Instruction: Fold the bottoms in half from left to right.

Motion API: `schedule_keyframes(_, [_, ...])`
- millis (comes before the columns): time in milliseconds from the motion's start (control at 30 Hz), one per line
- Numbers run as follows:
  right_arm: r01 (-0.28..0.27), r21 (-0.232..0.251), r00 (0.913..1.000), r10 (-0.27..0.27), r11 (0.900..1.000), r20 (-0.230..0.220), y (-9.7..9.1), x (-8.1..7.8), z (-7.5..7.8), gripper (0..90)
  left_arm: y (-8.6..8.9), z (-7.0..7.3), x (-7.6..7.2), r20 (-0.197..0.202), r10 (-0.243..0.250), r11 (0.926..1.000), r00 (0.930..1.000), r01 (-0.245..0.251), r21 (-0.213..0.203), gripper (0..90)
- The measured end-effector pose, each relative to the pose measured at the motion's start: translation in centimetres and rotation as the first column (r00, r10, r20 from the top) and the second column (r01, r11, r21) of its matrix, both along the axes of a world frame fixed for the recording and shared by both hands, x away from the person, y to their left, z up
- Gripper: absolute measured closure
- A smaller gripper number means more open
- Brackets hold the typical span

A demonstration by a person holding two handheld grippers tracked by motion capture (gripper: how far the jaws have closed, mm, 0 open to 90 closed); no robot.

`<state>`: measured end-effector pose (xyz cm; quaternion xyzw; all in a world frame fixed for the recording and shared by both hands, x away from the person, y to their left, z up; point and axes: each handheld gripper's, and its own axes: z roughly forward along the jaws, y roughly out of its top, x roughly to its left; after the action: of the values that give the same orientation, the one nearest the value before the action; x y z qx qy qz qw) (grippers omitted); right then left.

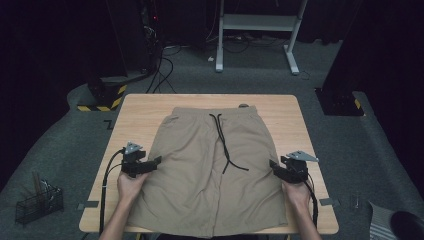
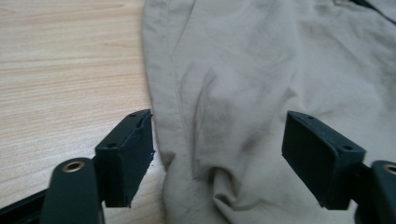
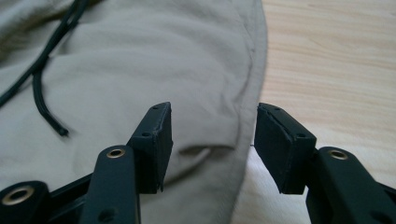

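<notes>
While the khaki shorts [image 1: 212, 170] lie spread flat across the middle of the wooden table [image 1: 145, 107], waistband toward the top of the frame and leg hems at the bottom edge, we see a person's two hands bring a gripper to each side seam. At centre left of the high view, the left gripper [image 1: 150, 164] points inward at the garment's left edge; in the left gripper view its jaws stand wide apart, straddling the seam where a small pucker of cloth [image 2: 219, 186] rises between them. At centre right, the right gripper [image 1: 276, 167] mirrors it, and in the right gripper view its jaws are parted to either side of the hemmed edge [image 3: 250, 93], one over fabric, the other over bare wood. Neither holds anything yet. We judge the matched placement, level with each other at mid-length, as preparation for a symmetrical pinch, likely to lift or fold the shorts evenly. A black drawstring [image 1: 223, 142] trails loose down the centre front, clear of both grippers, so it should not snag.
</notes>
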<state>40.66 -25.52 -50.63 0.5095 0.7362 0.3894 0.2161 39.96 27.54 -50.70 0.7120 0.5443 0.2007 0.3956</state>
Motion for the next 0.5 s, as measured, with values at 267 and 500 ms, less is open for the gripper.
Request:
schedule_keyframes(267, [-0.066,-0.017,0.9978,0.066,0.9977,-0.010,1.7,1.0,1.0,44.5,-0.2,-0.1,0.5,0.003,-0.008,0.9985,1.0000,0.008,-0.054,25.8])
schedule_keyframes(500, [-0.125,-0.054,0.9919,0.124,0.9907,-0.026,4.2,2.5,1.3,40.9,-1.6,0.2,1.7,-0.011,-0.052,0.9984,0.9986,0.051,-0.022,25.2])
